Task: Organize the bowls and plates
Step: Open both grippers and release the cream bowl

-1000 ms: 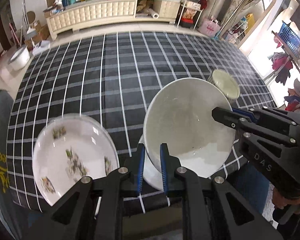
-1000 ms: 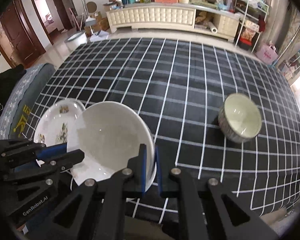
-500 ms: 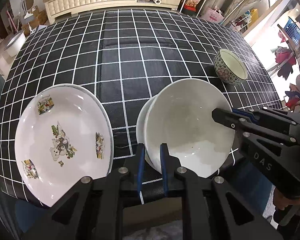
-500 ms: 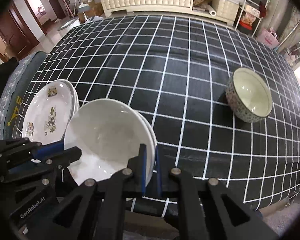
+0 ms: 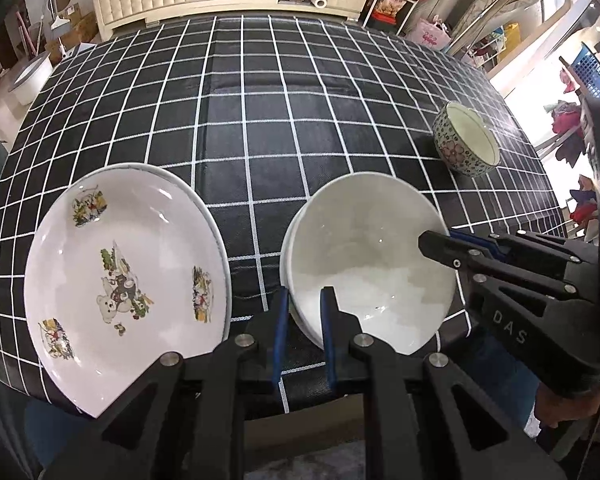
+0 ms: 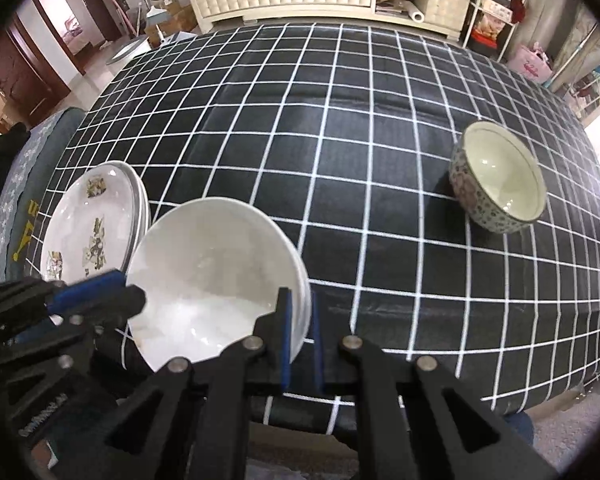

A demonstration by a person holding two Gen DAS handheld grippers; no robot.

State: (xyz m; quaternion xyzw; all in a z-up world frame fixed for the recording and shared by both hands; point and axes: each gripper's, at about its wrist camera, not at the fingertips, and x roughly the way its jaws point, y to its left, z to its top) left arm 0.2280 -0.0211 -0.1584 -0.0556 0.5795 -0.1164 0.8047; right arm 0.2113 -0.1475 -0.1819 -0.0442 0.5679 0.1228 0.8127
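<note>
Daylight floods in from the right of the hand-held gripper [image 5: 303, 324], blown out to white w/ no detail there. Room otherwise evenly bright, both views sharp, no motion blur. Glare spots on the white bowl [image 5: 368, 256] and the plate [image 5: 124, 256] (small specular dots). Soft shadow under the patterned bowl [image 6: 500, 184]. Strong fisheye bend: counter [image 6: 340, 128] grid lines curve, corners vignetted black.
</note>
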